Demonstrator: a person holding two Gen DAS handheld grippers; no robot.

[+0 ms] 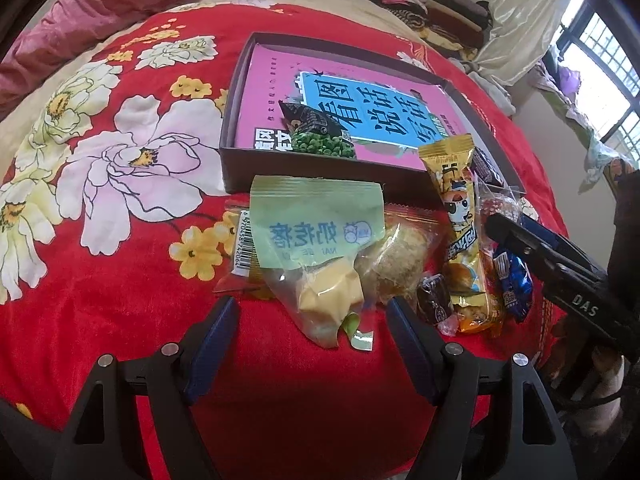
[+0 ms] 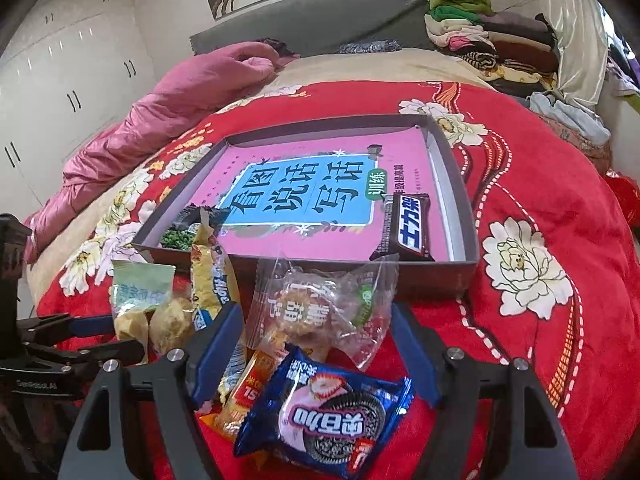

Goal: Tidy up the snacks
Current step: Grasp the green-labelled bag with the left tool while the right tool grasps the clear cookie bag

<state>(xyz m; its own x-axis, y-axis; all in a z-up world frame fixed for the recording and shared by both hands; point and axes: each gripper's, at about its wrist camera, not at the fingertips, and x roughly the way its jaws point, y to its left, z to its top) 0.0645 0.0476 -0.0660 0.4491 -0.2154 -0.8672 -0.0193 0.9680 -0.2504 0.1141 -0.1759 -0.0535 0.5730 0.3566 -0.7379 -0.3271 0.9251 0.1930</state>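
Observation:
On the red floral blanket [image 1: 120,300] stands a shallow dark box [image 1: 225,148] [image 2: 469,216] with a pink book inside it. A green-pea packet [image 1: 320,132] [image 2: 180,237] and a black chocolate bar [image 2: 408,224] lie in the box. A heap of snacks lies in front of the box. My left gripper [image 1: 311,308] is open, and the lower end of a green-topped clear packet [image 1: 320,240] lies between its fingertips, untouched. My right gripper [image 2: 316,316] is open around a clear cookie packet [image 2: 316,304]. A blue sandwich-cookie packet [image 2: 324,412] lies closer to the camera. A long yellow packet [image 1: 460,216] [image 2: 208,280] leans on the box's front wall.
A pink quilt [image 2: 168,112] lies bunched at the left of the bed. Folded clothes [image 2: 492,36] are piled at the far right by a grey headboard [image 2: 320,36]. White wardrobe doors [image 2: 60,80] fill the left wall. A barred window [image 1: 608,80] is on the right.

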